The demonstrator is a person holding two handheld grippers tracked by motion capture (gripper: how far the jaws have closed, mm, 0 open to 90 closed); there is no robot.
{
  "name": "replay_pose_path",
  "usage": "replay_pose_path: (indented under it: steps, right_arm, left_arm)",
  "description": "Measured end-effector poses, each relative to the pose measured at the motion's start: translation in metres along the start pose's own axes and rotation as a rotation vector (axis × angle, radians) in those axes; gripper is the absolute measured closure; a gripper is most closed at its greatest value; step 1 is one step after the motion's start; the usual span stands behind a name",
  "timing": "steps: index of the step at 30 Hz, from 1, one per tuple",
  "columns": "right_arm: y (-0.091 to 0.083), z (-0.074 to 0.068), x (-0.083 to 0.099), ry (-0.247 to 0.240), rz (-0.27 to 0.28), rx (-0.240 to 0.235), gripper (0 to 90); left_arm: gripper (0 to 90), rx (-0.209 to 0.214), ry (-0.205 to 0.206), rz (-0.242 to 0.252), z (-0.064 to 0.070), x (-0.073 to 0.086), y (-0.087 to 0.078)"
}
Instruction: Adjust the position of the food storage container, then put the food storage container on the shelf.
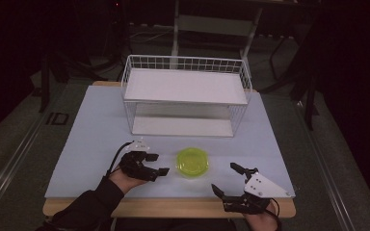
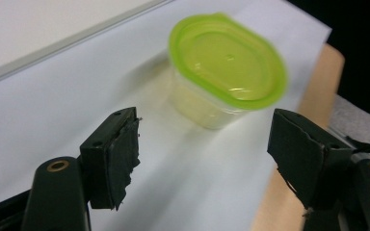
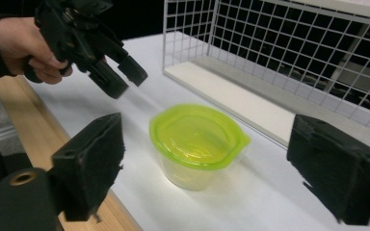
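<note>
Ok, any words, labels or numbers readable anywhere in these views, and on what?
"ID": a dark mark on the grey floor left of the table; it seems to read so, but it is dim.
No print on the green-lidded container, wire rack, left gripper or right gripper.

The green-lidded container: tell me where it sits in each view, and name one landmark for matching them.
High view: green-lidded container low in the centre, on the white mat between the two grippers.
Left gripper view: upper centre, beyond the open jaws.
Right gripper view: centre, between the open jaws.
Shared landmark: the wire rack, seen behind the container in the high and right gripper views.
</note>
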State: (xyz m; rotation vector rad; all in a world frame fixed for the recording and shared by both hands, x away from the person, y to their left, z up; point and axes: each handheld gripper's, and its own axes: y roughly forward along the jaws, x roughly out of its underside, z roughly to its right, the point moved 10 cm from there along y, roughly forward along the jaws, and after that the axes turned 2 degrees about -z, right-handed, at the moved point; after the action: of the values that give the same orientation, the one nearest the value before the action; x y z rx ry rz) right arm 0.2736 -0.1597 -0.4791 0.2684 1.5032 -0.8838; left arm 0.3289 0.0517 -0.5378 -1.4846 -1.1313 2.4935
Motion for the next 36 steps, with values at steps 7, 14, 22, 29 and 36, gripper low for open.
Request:
replay_pose_path:
  steps: [7,14,22,29,36]
  right_arm:
    - [0.001,-0.009,-0.003,0.033,0.005,-0.063,14.4]
    - [0.01,0.003,-0.005,0.091,-0.076,-0.086,24.2]
    - [0.027,0.038,-0.005,0.257,-0.213,-0.081,43.4]
    - [0.054,0.053,0.016,0.541,-0.373,-0.195,48.9]
    - [0.078,0.064,0.034,0.735,-0.464,-0.311,51.7]
  left_arm:
    - [22.0,0.091,-0.021,0.062,0.025,-0.008,-0.025]
    - [22.0,0.126,-0.03,0.109,0.038,-0.027,-0.032]
    - [22.1,0.142,-0.143,0.102,0.029,-0.046,-0.008]
    - [22.5,0.164,-0.276,0.078,0.02,-0.044,0.014]
    - [28.1,0.176,-0.425,0.036,0.005,-0.028,0.031]
